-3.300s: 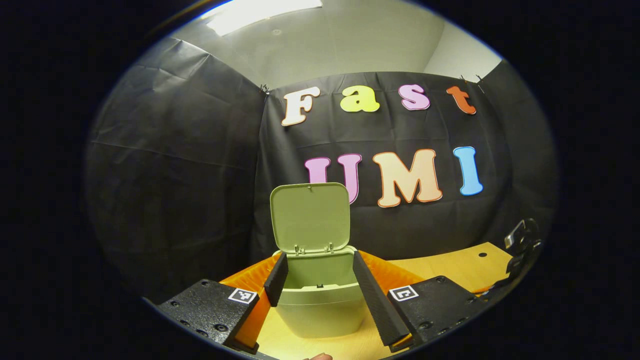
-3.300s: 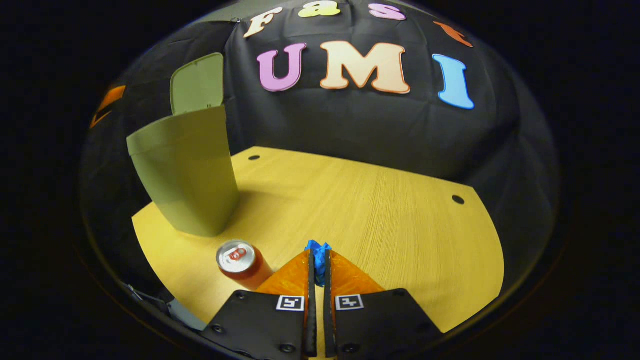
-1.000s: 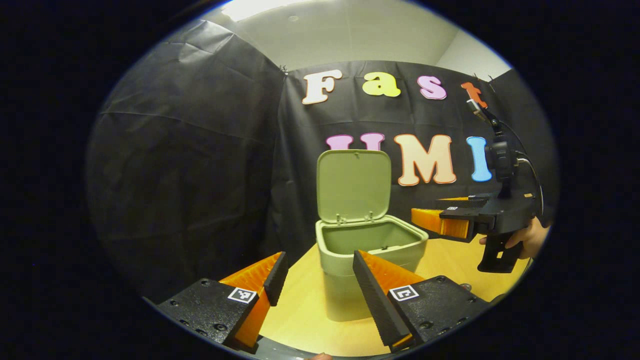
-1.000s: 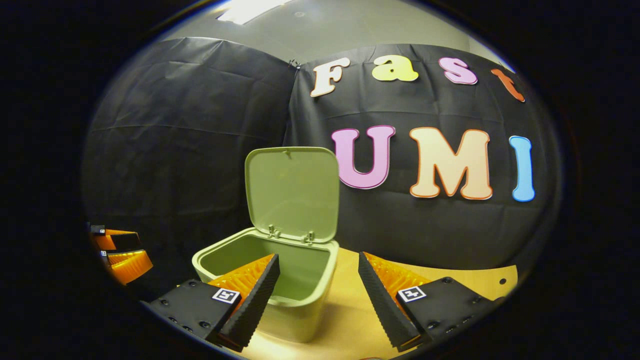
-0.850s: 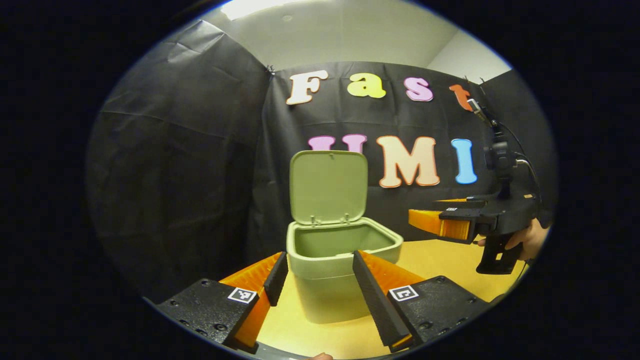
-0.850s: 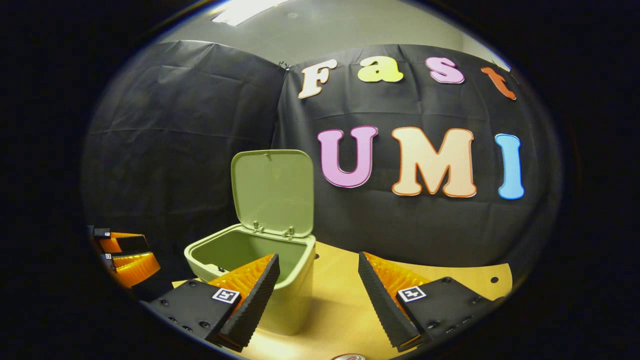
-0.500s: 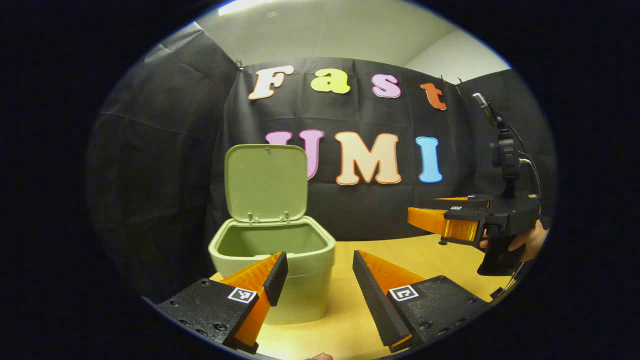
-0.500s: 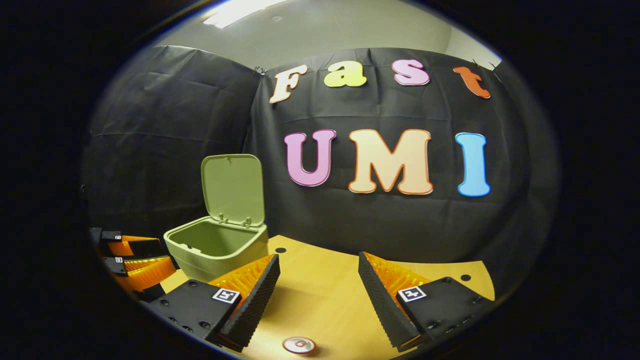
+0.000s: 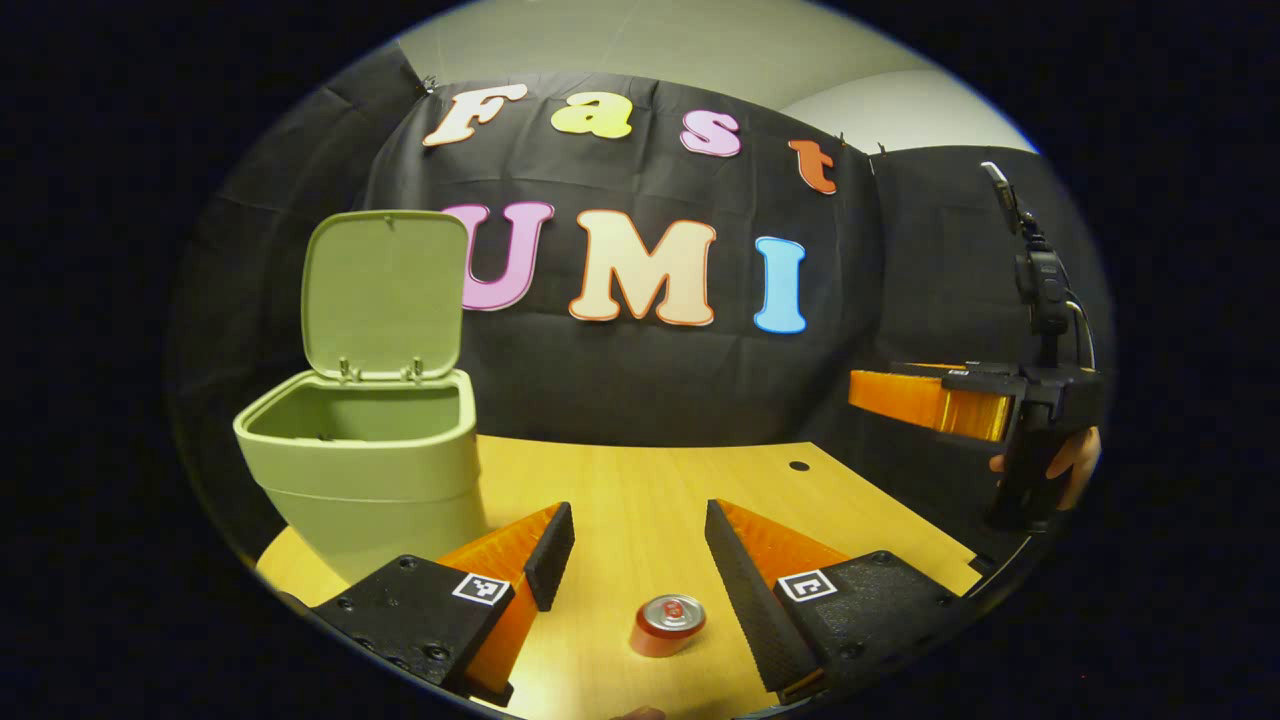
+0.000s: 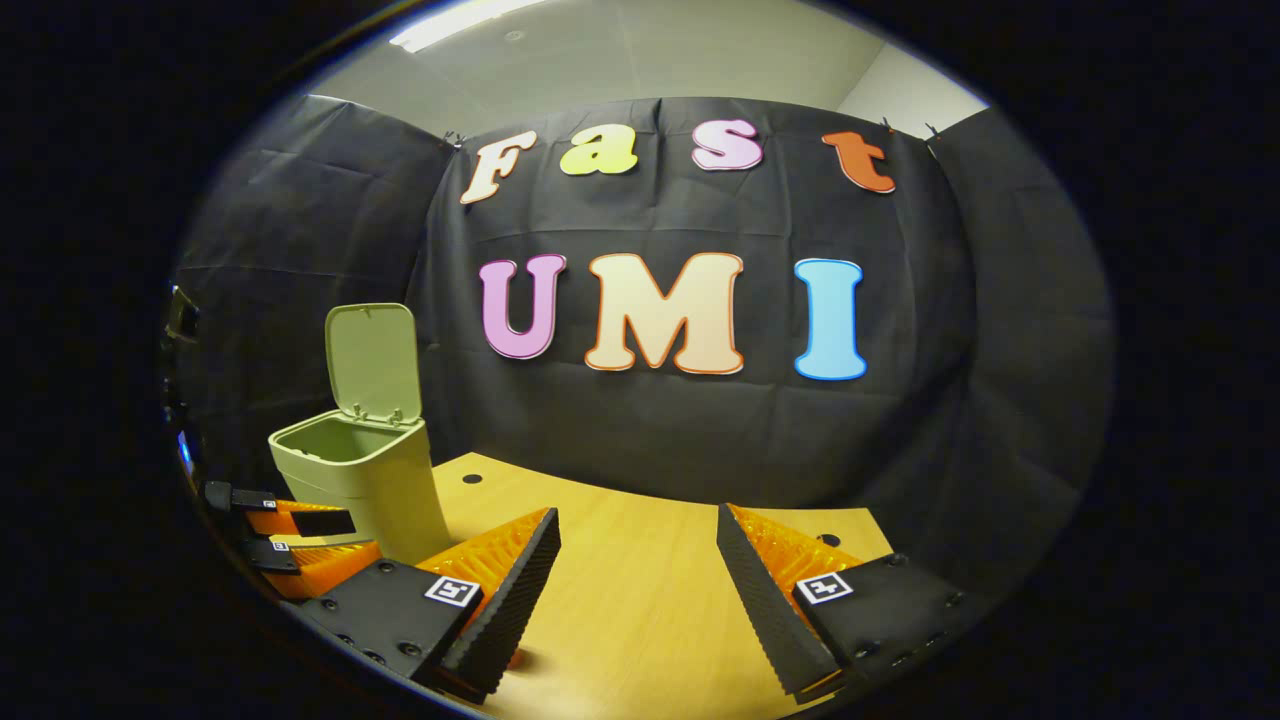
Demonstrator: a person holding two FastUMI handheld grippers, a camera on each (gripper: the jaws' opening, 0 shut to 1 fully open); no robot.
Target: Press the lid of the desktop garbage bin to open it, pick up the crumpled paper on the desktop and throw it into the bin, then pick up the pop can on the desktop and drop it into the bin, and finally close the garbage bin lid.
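Observation:
The pale green bin (image 9: 360,470) stands at the table's left end with its lid (image 9: 385,290) swung up. In the left gripper view a red pop can (image 9: 668,625) stands upright on the table, low between my fingers and closer to the right one. My left gripper (image 9: 635,525) is open above it and holds nothing. The right gripper (image 9: 870,390) hovers far right, held by a hand (image 9: 1075,465). In the right gripper view my right gripper (image 10: 636,525) is open and holds nothing; the bin (image 10: 370,480) and the left gripper (image 10: 345,537) are at the left.
The wooden table (image 10: 640,600) has small round holes (image 9: 798,466) near its back edge. Black cloth walls close the booth behind and on both sides. Bare tabletop stretches right of the bin.
The right gripper, shut on blue paper 3.3 s ago, is now open and without it. Both views have swung right, so the bin has slid left, and the can has come between my left fingers.

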